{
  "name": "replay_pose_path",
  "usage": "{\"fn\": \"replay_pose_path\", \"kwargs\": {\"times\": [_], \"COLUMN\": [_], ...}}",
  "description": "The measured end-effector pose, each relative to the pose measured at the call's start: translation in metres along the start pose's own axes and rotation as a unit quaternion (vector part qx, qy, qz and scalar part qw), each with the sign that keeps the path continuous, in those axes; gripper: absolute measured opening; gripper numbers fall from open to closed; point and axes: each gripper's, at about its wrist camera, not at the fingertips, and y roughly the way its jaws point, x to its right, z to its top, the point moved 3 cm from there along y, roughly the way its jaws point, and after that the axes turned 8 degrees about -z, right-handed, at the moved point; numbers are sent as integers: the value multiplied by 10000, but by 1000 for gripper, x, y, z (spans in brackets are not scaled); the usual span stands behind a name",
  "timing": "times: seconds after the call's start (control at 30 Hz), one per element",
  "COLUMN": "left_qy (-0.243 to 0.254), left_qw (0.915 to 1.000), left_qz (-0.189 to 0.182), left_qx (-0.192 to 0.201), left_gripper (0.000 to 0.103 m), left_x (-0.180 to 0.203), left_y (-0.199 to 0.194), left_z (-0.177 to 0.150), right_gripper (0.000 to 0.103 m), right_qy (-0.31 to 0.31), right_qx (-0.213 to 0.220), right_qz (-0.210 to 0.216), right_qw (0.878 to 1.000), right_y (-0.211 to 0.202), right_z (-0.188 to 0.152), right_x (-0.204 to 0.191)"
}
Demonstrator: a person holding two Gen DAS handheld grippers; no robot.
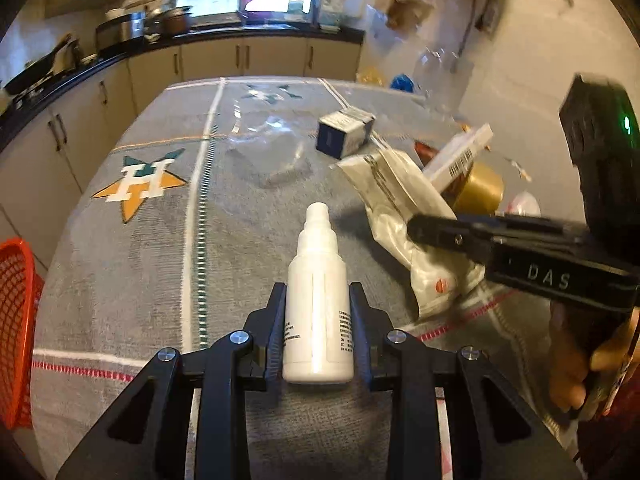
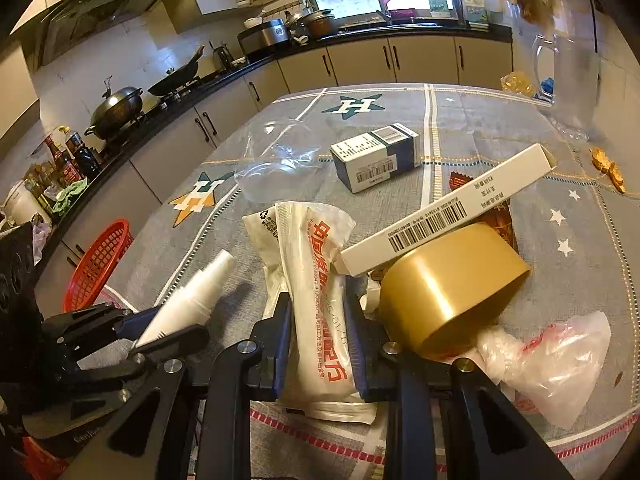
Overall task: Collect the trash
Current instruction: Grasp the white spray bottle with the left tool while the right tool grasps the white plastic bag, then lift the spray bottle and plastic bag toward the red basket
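Note:
My left gripper (image 1: 317, 300) is shut on a white spray bottle (image 1: 318, 304), nozzle pointing forward over the table; the bottle also shows in the right wrist view (image 2: 192, 296). My right gripper (image 2: 318, 304) is shut on a white plastic packet with red print (image 2: 316, 280), which also shows in the left wrist view (image 1: 404, 216). Next to it lie a gold tape roll (image 2: 448, 292), a long white carton with a barcode (image 2: 452, 208), a blue-and-white box (image 2: 376, 158), a clear plastic wrapper (image 2: 276, 160) and a crumpled plastic bag (image 2: 552, 360).
A red mesh basket (image 1: 16, 320) stands off the table's left edge; it also shows in the right wrist view (image 2: 98, 264). The grey star-patterned tablecloth (image 1: 132, 240) covers the table. Kitchen counters (image 2: 224, 76) run behind. A clear jug (image 2: 568, 80) stands at the far right corner.

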Motion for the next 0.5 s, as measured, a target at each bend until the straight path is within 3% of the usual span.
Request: {"fn": "replay_pose_path", "kwargs": {"times": [0.3, 0.5], "left_qy": [-519, -568], "left_qw": [9981, 9975], "left_qz": [97, 196], "left_qx": [315, 374], "left_gripper": [29, 29], "left_x": [-15, -15], "left_y": [-14, -17], "left_z": [-2, -3], "right_gripper": [28, 28], "right_qy": [-153, -198], "right_qx": [86, 14], "right_qz": [134, 234], "right_qw": [9998, 9995], "right_y": [-4, -2], "right_z": [-2, -4], "right_x": [-10, -14]}}
